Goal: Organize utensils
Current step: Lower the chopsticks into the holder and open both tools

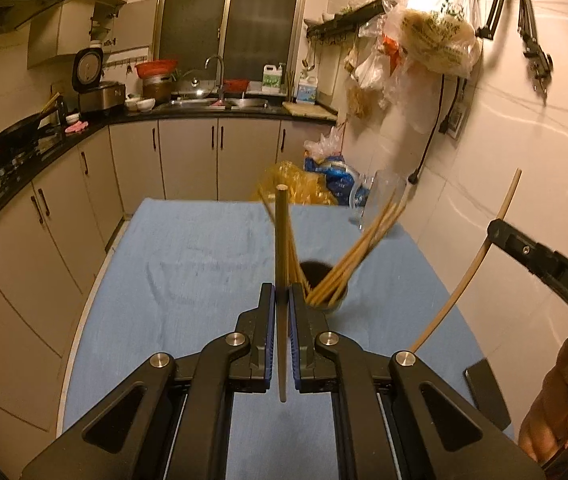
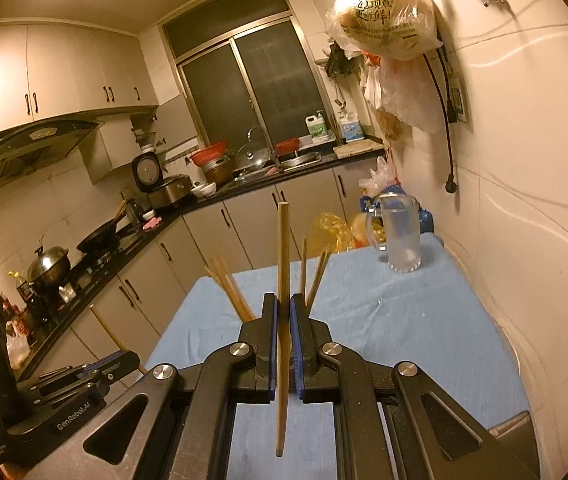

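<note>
My left gripper is shut on a single wooden chopstick that stands upright between its blue pads, above the blue-clothed table. Just right of its fingers, a dark cup holds several chopsticks that fan out. My right gripper is shut on another upright chopstick. The cup's chopsticks show behind its fingers, and the cup itself is hidden. Each gripper appears in the other's view: the right gripper at the right edge and the left gripper at the lower left, each with its chopstick.
A glass mug stands at the table's far right corner, near the wall. Plastic bags lie beyond the table's far edge. A counter with a stove and wok runs along the left. A person's hand holds the right gripper.
</note>
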`<action>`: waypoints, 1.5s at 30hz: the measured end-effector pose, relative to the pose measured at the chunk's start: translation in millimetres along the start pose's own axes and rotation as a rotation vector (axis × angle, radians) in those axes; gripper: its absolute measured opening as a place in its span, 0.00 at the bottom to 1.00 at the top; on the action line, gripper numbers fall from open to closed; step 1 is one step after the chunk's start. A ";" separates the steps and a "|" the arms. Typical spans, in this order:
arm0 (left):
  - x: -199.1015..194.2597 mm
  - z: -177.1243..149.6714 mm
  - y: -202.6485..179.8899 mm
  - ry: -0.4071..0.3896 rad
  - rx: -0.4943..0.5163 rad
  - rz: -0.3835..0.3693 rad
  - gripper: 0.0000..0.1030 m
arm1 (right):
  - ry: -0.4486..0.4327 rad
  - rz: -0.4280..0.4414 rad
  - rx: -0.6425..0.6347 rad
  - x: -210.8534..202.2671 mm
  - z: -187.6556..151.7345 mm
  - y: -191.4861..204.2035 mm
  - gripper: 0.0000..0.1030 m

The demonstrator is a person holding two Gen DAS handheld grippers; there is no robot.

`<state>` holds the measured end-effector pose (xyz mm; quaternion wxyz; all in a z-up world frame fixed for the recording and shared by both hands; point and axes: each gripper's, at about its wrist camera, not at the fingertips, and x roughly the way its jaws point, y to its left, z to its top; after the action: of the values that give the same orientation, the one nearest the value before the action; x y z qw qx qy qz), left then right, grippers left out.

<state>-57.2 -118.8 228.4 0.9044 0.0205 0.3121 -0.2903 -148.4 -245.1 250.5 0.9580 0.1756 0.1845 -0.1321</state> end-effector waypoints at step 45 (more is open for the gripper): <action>100.2 49.6 14.1 -0.024 -0.090 -0.078 0.18 | 0.001 -0.053 -0.005 109.2 29.6 2.1 0.08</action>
<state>41.6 -169.3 208.6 0.8961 -0.0357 0.3146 -0.3111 -40.8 -275.2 233.2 0.9545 0.1686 0.1896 -0.1567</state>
